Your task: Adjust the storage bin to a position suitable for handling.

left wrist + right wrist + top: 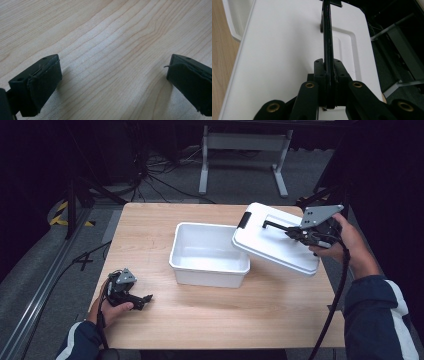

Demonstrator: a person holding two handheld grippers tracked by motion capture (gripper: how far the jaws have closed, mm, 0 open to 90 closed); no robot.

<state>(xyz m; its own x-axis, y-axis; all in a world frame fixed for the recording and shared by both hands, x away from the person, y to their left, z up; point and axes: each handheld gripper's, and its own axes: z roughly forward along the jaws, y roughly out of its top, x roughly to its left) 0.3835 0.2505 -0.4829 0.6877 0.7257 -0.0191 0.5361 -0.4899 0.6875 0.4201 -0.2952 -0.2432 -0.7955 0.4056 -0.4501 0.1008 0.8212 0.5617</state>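
A white plastic box [210, 254] stands open and empty in the middle of the wooden table [210, 317]. Its white lid [272, 242] hangs tilted over the box's right rim, lifted off it. My right gripper [295, 234] is shut on the lid's black handle [327, 37], which runs straight up between the jaws in the right gripper view. The lid [282, 55] spreads beneath it there. My left gripper [145, 299] rests low at the table's front left, open, with bare wood between its fingers [40, 82].
A black latch [244, 220] sits on the lid's far edge. Beyond the table stand a white frame [245, 155] and cables on the grey floor. The table's right edge lies just under the right hand.
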